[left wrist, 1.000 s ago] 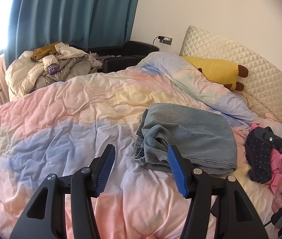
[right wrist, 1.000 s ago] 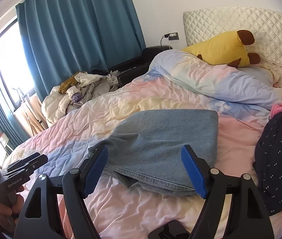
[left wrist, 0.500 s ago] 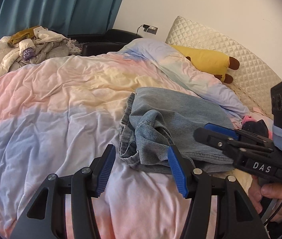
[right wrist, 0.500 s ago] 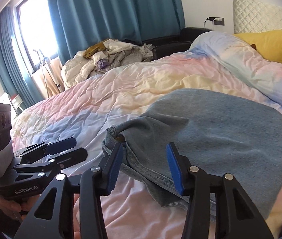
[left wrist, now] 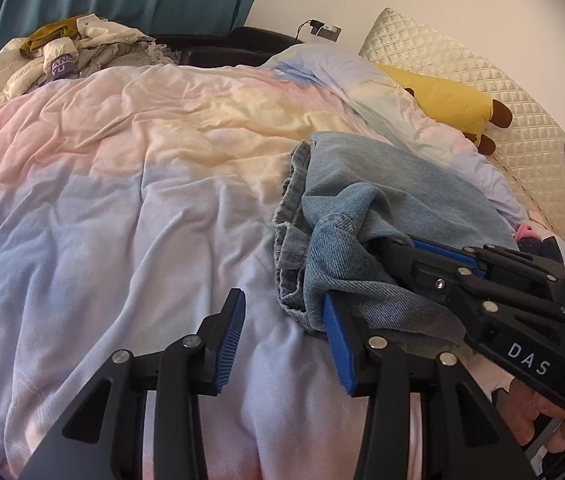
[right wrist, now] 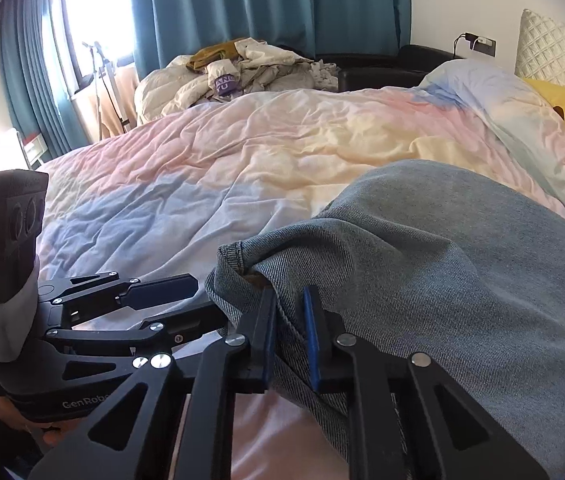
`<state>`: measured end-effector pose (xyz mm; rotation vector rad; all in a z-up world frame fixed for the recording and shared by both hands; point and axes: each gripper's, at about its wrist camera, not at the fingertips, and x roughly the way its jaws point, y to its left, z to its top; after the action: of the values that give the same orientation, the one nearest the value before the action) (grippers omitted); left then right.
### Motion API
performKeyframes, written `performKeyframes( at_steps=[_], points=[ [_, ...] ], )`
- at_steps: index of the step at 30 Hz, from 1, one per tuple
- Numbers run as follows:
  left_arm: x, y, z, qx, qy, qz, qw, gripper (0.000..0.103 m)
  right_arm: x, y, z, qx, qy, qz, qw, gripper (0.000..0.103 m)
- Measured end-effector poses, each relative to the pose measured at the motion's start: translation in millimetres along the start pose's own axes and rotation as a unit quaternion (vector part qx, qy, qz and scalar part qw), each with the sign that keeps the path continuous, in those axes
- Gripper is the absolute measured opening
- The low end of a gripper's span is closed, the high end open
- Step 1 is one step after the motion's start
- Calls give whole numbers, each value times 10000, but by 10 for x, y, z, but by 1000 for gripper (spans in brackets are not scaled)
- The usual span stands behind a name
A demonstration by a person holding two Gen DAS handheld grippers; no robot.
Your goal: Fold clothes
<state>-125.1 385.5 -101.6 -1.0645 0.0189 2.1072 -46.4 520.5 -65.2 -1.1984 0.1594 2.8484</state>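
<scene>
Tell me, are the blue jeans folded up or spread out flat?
Folded up. The jeans sit in a thick stack on the duvet, with several denim layers at the near edge.

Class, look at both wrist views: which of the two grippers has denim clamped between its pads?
The right gripper: its pads pinch the jeans at the near edge. The left gripper is closing on bare duvet.

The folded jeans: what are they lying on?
The folded jeans lie on a pastel duvet that spreads all around them. Whatever is beneath the duvet is covered.
</scene>
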Motion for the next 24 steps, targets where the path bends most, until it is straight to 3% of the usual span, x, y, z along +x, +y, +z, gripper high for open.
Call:
performKeyframes(
  at_steps=[5, 9, 14, 17, 24],
  points=[
    [126, 196, -60, -322, 277, 244, 9988, 35, -143, 82, 13, -168, -99, 93, 9998, 5],
    [90, 359, -87, -723, 160, -194, 9971, 35, -206, 191, -41, -479, -106, 94, 9988, 5],
    [-113, 356, -91, -709, -284, -745, 9943, 35, 172, 355, -249, -919, 334, -30, 9952, 5],
    [-211, 317, -46, -702, -444, -1134, 9901, 34, 285, 301, -300, -650, 343, 7, 9973, 6],
    [-221, 114, 35, -604, -396, -1623, 9841, 35, -71, 214, -316, -242, -30, 58, 9997, 14]
  ],
)
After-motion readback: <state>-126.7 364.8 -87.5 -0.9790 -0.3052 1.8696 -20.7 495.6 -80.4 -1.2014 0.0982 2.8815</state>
